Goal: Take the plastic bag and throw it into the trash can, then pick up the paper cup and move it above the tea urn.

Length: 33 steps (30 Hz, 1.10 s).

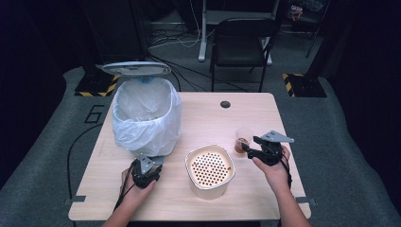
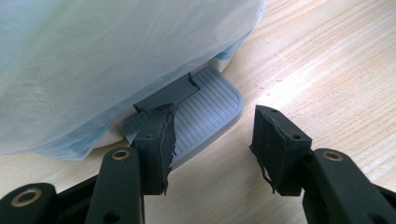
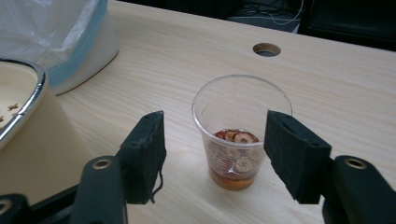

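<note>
The right gripper [image 3: 212, 154] is nearer the cup [image 3: 236, 135], which stands upright at 12 o'clock between its spread fingers [image 3: 147, 149], untouched. The left gripper [image 2: 212, 140], open, faces the bin pedal [image 2: 205, 109].

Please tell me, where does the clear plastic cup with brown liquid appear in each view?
High view: clear plastic cup with brown liquid, right of centre, before the right gripper.
Left gripper view: not in it.
Right gripper view: cup, centre, between the open jaws.
Shared landmark: white bin bag.
</note>
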Motion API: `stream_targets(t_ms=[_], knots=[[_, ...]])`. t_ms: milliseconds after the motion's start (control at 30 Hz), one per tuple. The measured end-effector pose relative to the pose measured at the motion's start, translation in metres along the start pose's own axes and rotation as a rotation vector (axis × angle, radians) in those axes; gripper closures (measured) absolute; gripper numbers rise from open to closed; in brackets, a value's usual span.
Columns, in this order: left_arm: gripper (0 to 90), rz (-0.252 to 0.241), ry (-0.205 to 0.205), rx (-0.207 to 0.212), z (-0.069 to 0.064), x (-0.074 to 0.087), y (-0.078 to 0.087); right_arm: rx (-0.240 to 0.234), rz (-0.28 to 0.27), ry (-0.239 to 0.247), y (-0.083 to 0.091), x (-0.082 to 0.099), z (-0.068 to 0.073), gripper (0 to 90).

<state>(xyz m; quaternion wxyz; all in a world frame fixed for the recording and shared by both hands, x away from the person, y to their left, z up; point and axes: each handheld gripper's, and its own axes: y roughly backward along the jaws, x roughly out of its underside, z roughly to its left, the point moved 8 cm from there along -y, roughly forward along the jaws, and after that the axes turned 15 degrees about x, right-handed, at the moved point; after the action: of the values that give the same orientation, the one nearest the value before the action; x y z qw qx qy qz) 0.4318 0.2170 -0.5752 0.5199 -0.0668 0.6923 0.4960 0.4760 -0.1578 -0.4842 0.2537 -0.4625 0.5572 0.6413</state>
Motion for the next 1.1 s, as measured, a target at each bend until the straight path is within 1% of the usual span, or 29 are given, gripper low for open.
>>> stream_targets(t_ms=[33,167,267,333,367,400,500,533,600,633,700,733,833,933,967,1000,1100], knots=[[49.3,0.000,0.000,0.000,0.000,0.000,0.000,-0.013,0.009,-0.004,-0.001,0.001,-0.001,36.2],[49.2,0.005,0.001,0.006,0.000,0.000,0.000,-0.002,0.041,-0.003,-0.006,0.005,-0.007,30.7],[49.3,0.005,0.001,0.007,0.000,0.000,0.000,0.006,0.049,0.002,-0.011,0.004,-0.012,26.9],[49.2,0.005,0.001,0.006,0.000,0.000,0.000,0.010,0.052,-0.002,-0.013,0.004,-0.013,25.5],[49.3,0.005,0.001,0.007,0.000,0.000,0.000,0.017,0.054,0.008,-0.016,0.003,-0.015,22.8],[49.3,0.005,0.001,0.007,0.000,0.000,0.000,0.017,0.054,0.008,-0.016,0.003,-0.015,22.8],[49.2,0.000,0.001,0.001,0.000,0.000,0.000,0.027,0.048,0.013,-0.021,0.001,-0.018,18.1],[49.2,0.006,0.000,0.007,0.000,0.000,0.000,0.021,0.055,0.016,-0.023,0.001,-0.018,17.6],[49.2,0.000,0.000,0.001,0.000,0.000,0.000,0.016,0.069,0.039,-0.030,0.001,-0.017,15.5],[49.2,0.001,0.000,0.000,0.000,0.000,0.000,0.016,0.069,0.039,-0.030,0.001,-0.017,15.5],[49.2,0.001,0.003,0.003,0.000,0.000,0.000,0.009,0.067,0.056,-0.034,0.000,-0.015,14.8],[49.2,0.005,0.005,0.006,0.000,0.000,0.000,0.005,0.070,0.060,-0.037,-0.001,-0.012,14.5],[49.2,0.002,0.004,0.006,0.000,0.000,0.000,0.001,0.072,0.064,-0.041,-0.001,-0.010,14.4],[49.2,0.003,0.002,0.005,0.000,0.000,0.000,0.004,0.096,0.063,-0.050,0.001,-0.008,14.5],[49.2,0.001,0.005,0.006,0.000,0.000,0.000,0.004,0.096,0.063,-0.050,0.001,-0.008,14.5],[49.2,0.002,0.005,0.006,0.000,0.000,0.000,0.006,0.108,0.057,-0.051,0.002,-0.007,14.5],[49.2,-0.006,0.007,0.005,0.000,0.000,0.000,0.007,0.123,0.066,-0.056,0.005,-0.005,14.6]])
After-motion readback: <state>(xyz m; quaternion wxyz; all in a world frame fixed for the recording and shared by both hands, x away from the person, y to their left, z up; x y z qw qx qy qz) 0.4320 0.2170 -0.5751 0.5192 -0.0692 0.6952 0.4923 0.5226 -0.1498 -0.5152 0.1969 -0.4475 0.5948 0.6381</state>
